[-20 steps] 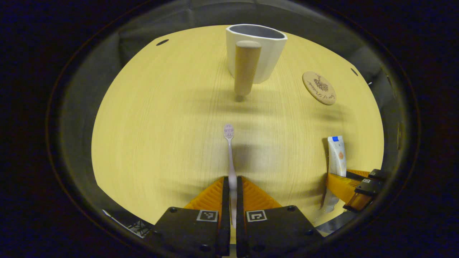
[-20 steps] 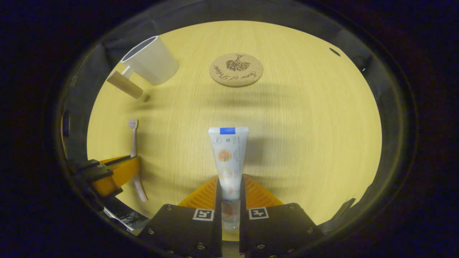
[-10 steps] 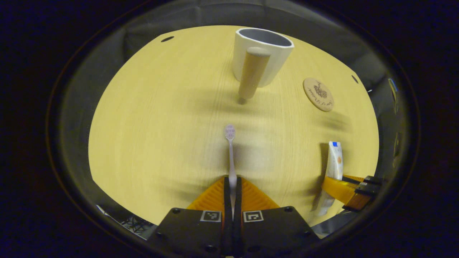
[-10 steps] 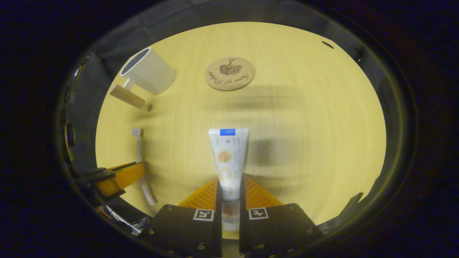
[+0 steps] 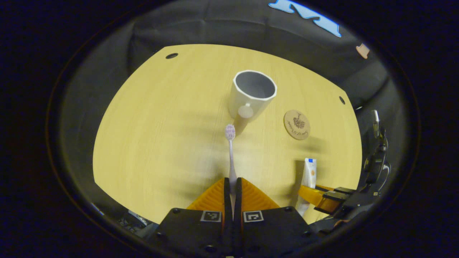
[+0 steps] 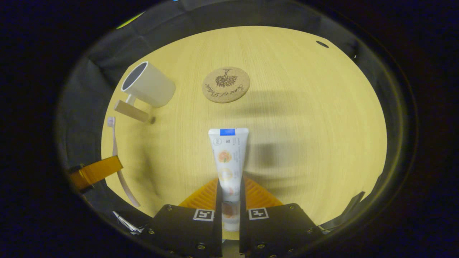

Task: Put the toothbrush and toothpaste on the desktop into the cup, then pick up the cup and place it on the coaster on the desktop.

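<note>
nearest each camera, both pickups looked done: the left gripper (image 5: 232, 190) was clamped on the toothbrush (image 5: 231, 154), bristles pointing forward, and the right gripper (image 6: 229, 193) was clamped on the toothpaste (image 6: 228, 157), both raised off the worktop (image 5: 161, 125). beyond them the cup (image 5: 252, 91) stood empty, so both drops and the move to the coaster (image 5: 297, 124) remained. the left gripper was held high, tilted down toward the cup's mouth.

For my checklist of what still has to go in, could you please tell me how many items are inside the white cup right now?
0. The white cup's interior looks empty; the pale toothbrush is in the left gripper, the white toothpaste tube in the right gripper.
</note>
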Available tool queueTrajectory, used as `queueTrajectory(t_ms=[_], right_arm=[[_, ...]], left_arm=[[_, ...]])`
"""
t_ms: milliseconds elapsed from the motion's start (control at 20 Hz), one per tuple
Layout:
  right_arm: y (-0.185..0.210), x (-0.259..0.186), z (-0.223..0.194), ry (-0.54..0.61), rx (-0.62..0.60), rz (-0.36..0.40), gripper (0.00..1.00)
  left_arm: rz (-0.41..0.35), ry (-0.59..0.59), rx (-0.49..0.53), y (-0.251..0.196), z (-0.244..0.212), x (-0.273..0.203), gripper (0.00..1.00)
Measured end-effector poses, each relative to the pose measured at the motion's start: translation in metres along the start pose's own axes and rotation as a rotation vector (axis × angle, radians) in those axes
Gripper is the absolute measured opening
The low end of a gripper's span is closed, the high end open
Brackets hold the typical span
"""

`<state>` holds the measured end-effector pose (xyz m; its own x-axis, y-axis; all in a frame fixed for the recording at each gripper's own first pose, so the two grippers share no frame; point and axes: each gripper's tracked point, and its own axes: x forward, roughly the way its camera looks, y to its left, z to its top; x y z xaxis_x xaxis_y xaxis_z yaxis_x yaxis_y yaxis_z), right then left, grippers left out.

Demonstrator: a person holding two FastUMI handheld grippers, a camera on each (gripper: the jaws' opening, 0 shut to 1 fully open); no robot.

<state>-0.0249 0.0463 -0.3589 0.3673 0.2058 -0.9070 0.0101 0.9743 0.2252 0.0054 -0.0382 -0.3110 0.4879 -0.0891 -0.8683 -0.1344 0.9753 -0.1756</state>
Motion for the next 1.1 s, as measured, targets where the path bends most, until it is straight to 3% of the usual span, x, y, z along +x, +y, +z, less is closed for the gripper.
queueTrajectory(t_ms=[350,450,500,600,1100], right_arm=[[0.001,-0.001,0.003,-0.008,0.019,0.011,0.2],[0.001,-0.001,0.004,-0.009,0.026,0.011,0.2],[0.0,-0.001,0.005,-0.01,0.03,0.011,0.21],[0.0,-0.002,0.006,-0.011,0.036,0.01,0.21],[-0.018,-0.014,0.017,-0.039,0.123,-0.001,0.2]], left_arm=[[-0.035,-0.106,0.012,-0.009,0.062,-0.031,0.08],[-0.036,-0.145,0.023,-0.009,0.087,-0.036,0.13],[-0.037,-0.163,0.028,-0.01,0.099,-0.037,0.08],[-0.042,-0.192,0.038,-0.013,0.123,-0.038,0.08],[-0.03,-0.285,0.144,-0.004,0.201,0.0,0.08]])
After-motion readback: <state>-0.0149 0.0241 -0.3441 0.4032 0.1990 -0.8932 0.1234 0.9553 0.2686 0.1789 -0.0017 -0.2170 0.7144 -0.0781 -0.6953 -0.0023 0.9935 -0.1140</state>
